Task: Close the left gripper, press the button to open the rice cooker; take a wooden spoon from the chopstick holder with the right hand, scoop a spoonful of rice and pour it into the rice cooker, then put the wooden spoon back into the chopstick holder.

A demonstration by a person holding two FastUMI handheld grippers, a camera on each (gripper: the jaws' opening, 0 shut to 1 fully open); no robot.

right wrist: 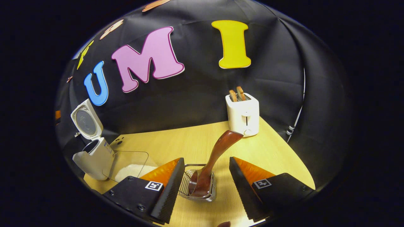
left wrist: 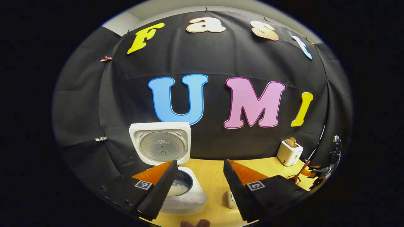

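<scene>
The white rice cooker [left wrist: 186,197] stands with its lid [left wrist: 160,145] raised, and white rice lies in its pot. My left gripper [left wrist: 200,161] hovers open just right of the pot, holding nothing. In the right gripper view the cooker [right wrist: 94,157] sits at the far left. The dark wooden spoon [right wrist: 217,154] stands bowl-down in the wire chopstick holder [right wrist: 189,186], its handle leaning right. My right gripper [right wrist: 206,159] is open above the holder. Its fingers [right wrist: 172,186] flank the spoon without touching it.
A clear container of white rice [right wrist: 134,168] lies between the cooker and the holder. A white toaster [right wrist: 243,115] with bread slices stands at the back of the wooden table [right wrist: 271,151]. In the left gripper view the toaster [left wrist: 288,152] is far right.
</scene>
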